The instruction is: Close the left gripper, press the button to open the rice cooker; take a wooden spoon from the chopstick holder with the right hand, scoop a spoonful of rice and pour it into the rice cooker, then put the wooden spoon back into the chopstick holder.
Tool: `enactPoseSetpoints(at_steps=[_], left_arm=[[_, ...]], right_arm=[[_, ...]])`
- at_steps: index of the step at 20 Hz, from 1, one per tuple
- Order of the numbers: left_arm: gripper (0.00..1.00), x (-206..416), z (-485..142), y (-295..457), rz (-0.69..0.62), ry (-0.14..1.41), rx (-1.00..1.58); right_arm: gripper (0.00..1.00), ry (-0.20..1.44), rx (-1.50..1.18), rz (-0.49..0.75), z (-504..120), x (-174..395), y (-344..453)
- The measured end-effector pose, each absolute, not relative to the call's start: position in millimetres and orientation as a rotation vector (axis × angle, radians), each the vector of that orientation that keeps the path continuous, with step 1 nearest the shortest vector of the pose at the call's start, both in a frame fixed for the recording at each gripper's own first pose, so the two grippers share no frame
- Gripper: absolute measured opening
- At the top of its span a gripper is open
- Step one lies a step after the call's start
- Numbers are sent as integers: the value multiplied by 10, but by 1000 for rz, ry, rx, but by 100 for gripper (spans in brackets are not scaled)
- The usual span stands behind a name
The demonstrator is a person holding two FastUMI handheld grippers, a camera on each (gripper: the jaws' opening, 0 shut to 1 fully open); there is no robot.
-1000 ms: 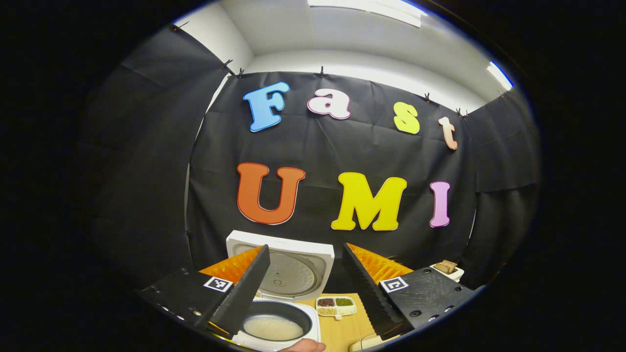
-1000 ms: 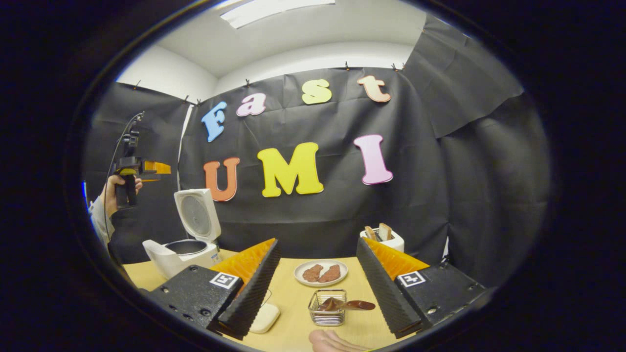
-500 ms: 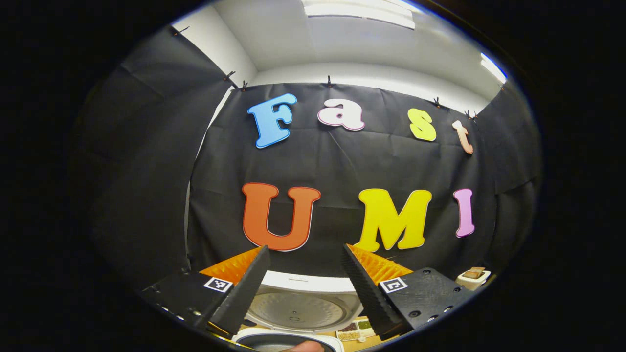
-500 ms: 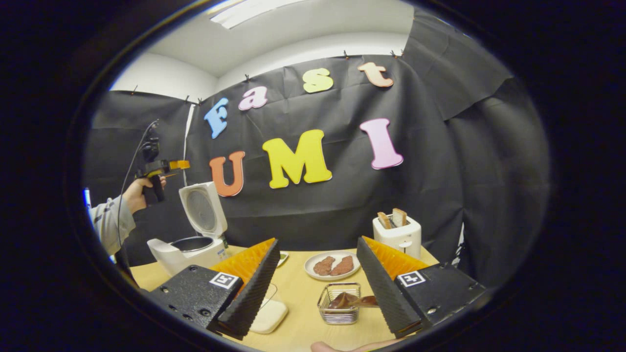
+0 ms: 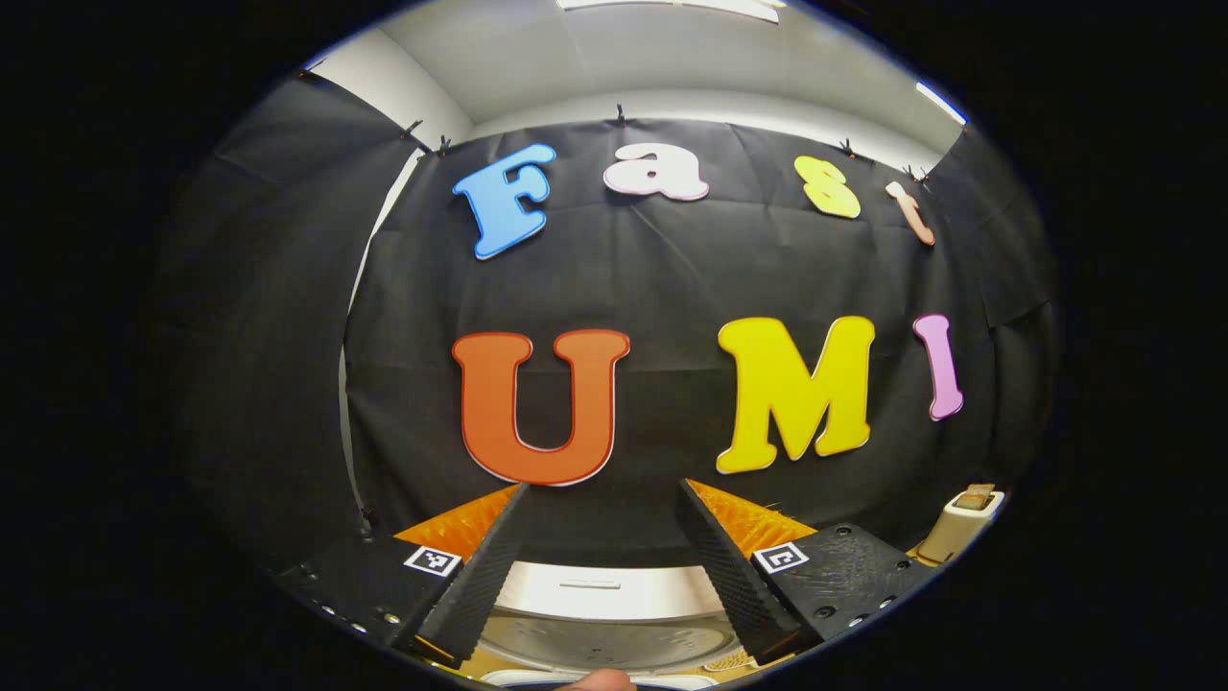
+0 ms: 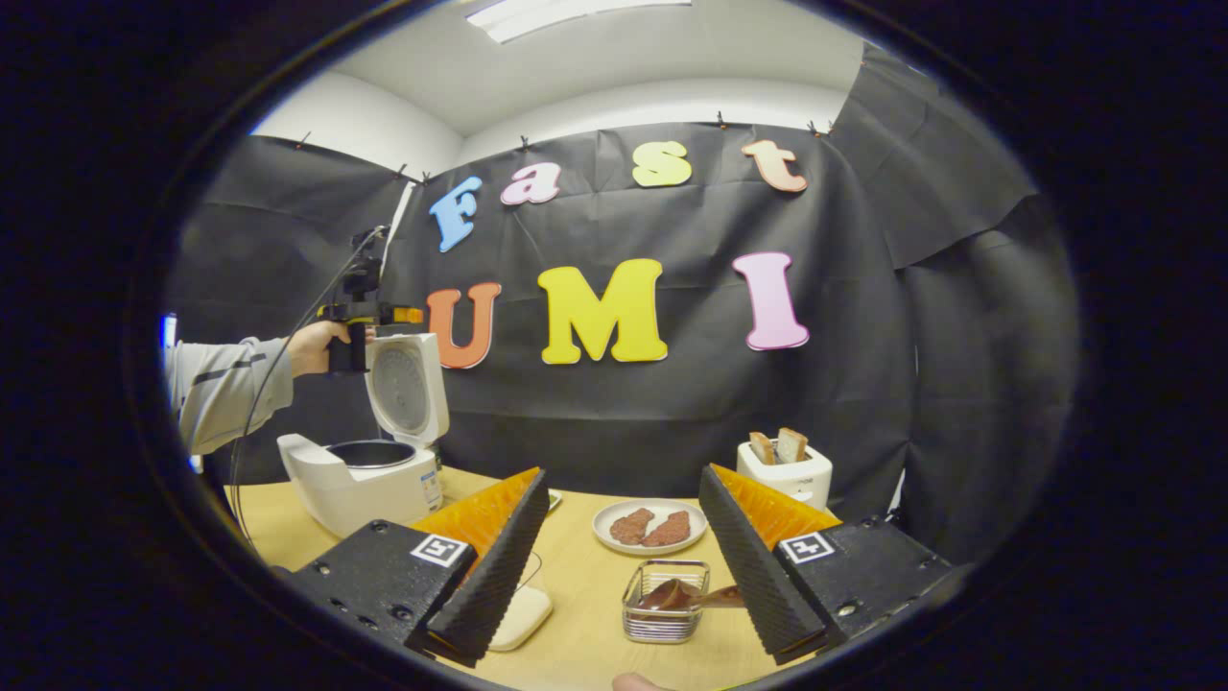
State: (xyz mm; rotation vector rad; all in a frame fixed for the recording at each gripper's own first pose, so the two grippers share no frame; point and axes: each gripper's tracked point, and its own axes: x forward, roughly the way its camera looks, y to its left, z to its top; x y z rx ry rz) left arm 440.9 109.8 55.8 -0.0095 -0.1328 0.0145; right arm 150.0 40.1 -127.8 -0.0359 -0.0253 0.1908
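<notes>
On the pale wooden worktop [image 6: 585, 585], the brown wooden spoon [image 6: 686, 597] lies handle-rightward in the wire-mesh chopstick holder [image 6: 664, 603], directly ahead of the right gripper [image 6: 624, 561], jaws wide, empty; the white rice cooker [image 6: 369, 470] stands open left of the holder.

Bright, even light falls from the white ceiling panels [image 6: 566, 11] above me. My fisheye views bend the edges strongly. The pale wooden worktop [image 6: 585, 585] shows soft shadows; everything stays sharp, without glare.
</notes>
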Motion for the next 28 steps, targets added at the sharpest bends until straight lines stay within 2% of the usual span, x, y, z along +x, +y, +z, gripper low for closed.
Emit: enactPoseSetpoints(at_steps=[1, 2, 4, 5, 7, 9, 10, 11, 17, 18, 19, 20, 22, 25, 27, 28], left_arm=[[95, 4447, 464, 1128, 17, -98, 12], [95, 4467, 335, 1187, 12, -51, 16], [99, 4409, 344, 1195, -12, -30, -21], [98, 4375, 346, 1194, -24, -27, -21], [100, 4305, 340, 1188, -33, -3, -24], [99, 4220, 291, 1203, -15, 39, -17], [100, 4165, 282, 1209, -3, 59, -17], [100, 4096, 261, 1198, 5, 77, -16], [100, 3683, 135, 1180, 18, 168, -11], [100, 3601, 93, 1189, 21, 186, -13], [99, 3524, 58, 1196, 31, 190, -20], [99, 3474, 23, 1188, 34, 190, -10], [99, 3410, -165, 1117, 9, 232, -17], [98, 3159, -716, 1125, 19, 412, -29], [92, 3034, -827, 1033, -11, 456, -55], [94, 2992, -909, 1061, 1, 473, -49]], right_arm=[[96, -26, -32, 195, -1290, 1513, 403], [100, -31, -29, 196, -1274, 1507, 425], [100, -36, -24, 194, -1275, 1526, 446], [96, -37, -20, 196, -1270, 1530, 482], [100, -34, -7, 185, -1282, 1530, 472], [100, -36, 18, 217, -1258, 1468, 583], [96, -37, 22, 224, -1251, 1418, 604], [100, -42, 24, 224, -1236, 1371, 589], [100, -75, 47, 190, -1109, 1066, 460], [96, -86, 57, 190, -1068, 1011, 457], [100, -94, 64, 193, -1052, 980, 463], [100, -100, 68, 191, -1042, 942, 463], [100, -100, 68, 191, -1058, 895, 463], [100, -88, 71, 214, -1080, 809, 533], [100, -87, 73, 219, -1094, 786, 530], [100, -83, 74, 218, -1115, 784, 528]])
